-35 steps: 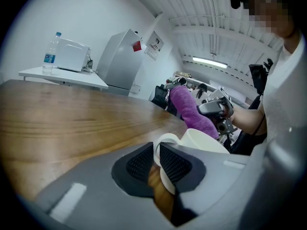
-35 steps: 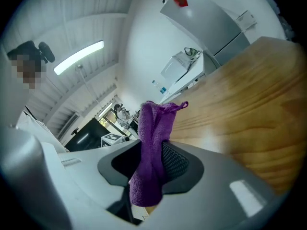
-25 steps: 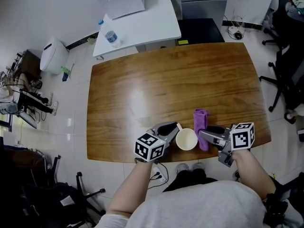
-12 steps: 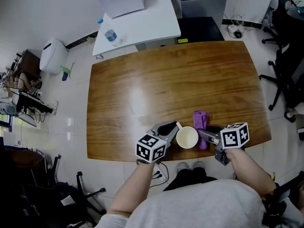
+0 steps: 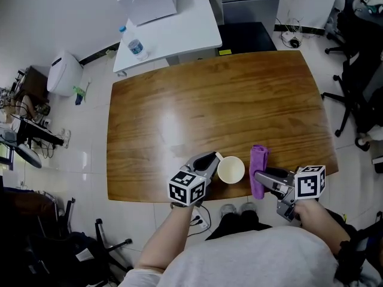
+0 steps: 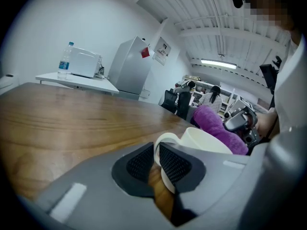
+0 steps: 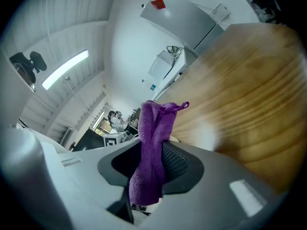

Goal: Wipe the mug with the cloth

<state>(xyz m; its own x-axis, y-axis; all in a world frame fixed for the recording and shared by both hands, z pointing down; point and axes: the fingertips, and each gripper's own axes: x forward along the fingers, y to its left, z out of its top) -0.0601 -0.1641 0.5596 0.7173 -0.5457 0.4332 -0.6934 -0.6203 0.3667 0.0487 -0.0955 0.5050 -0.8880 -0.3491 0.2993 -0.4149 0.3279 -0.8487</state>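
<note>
A white mug point(image 5: 231, 170) stood upright, mouth up, near the front edge of a wooden table point(image 5: 209, 100) as a person prepared to wipe it. The left claw point(image 5: 209, 159) was clenched on the mug's handle point(image 6: 162, 140), its ribbed pads pressing the thin loop from both sides. The handle pointed away from the cloth, toward that claw. The right claw point(image 5: 261, 178) was clamped on a purple cloth point(image 5: 258, 171), gathered into a long roll. The roll's long axis ran from the person's side out across the table. The grip sat toward the near end, and the free end with a small hanging loop stuck out beyond the jaws. The cloth lay just beside the mug, on its right, not touching it. Whether it rested on the wood or hung above it could not be told.

The wipe itself looked not yet begun. To do it well, the free end would need to meet the mug's wall or rim and be pressed toward the left claw rather than across it. A handle pinched so narrowly would likely let the mug swivel under a sideways shove. A short, firm stroke seemed safer than a long drag with so floppy a roll.
</note>
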